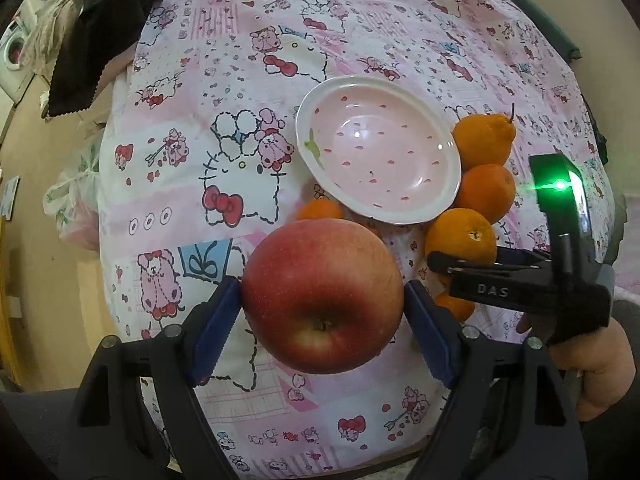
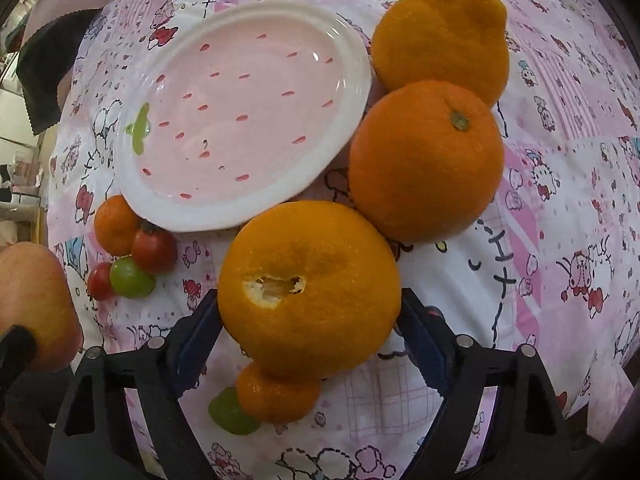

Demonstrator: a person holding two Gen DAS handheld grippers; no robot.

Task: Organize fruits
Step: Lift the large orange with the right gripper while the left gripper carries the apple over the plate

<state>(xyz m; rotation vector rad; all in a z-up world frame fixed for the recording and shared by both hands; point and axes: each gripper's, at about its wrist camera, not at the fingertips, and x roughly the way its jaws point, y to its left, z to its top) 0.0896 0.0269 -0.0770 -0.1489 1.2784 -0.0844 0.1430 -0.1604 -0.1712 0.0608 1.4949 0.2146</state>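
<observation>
My left gripper [image 1: 322, 304] is shut on a red apple [image 1: 322, 300], both blue pads against its sides, held above the patterned tablecloth. That apple [image 2: 36, 304] also shows at the left edge of the right wrist view. My right gripper [image 2: 308, 312] points down at a large orange [image 2: 308, 288] with a torn stem end; its pads lie against both sides of the fruit. An empty pink plate [image 2: 128, 184] with a white rim [image 1: 404, 218] lies just beyond. Beside the plate rest a round orange [image 2: 424, 160] and a knobby one [image 2: 440, 32].
A small mandarin [image 2: 116, 224], two cherry tomatoes [image 2: 154, 250] and a green grape [image 2: 130, 278] lie left of the plate. Another small mandarin [image 2: 276, 396] and grape [image 2: 232, 412] sit under the gripped orange. A black cloth [image 1: 96, 52] hangs at the table's far left.
</observation>
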